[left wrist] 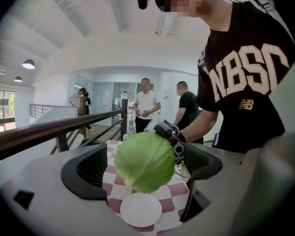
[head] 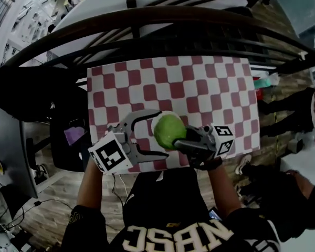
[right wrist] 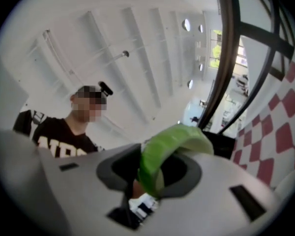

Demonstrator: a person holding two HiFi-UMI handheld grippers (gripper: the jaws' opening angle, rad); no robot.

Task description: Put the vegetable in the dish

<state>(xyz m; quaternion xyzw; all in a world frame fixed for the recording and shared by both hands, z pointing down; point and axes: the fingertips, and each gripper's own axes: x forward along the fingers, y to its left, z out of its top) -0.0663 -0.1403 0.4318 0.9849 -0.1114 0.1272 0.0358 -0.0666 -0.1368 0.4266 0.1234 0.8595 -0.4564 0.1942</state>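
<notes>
A round green cabbage [head: 169,130] hangs just above a small white dish [left wrist: 140,209] on the red-and-white checkered table [head: 199,88]. My right gripper [head: 185,142] comes in from the right and is shut on the cabbage; in the right gripper view a green leaf [right wrist: 169,149] sits pinched between its jaws. My left gripper [head: 160,133] stands wide open, its two dark fingers [left wrist: 86,173] on either side of the cabbage [left wrist: 145,161] and the dish without touching them. Only a sliver of the dish's rim [head: 163,115] shows in the head view.
A dark curved railing [head: 147,25] runs along the table's far edge. Two people [left wrist: 146,104] stand beyond the table in the left gripper view. Someone else stands at the right [head: 304,182], and a dark chair [head: 68,140] is at the table's left.
</notes>
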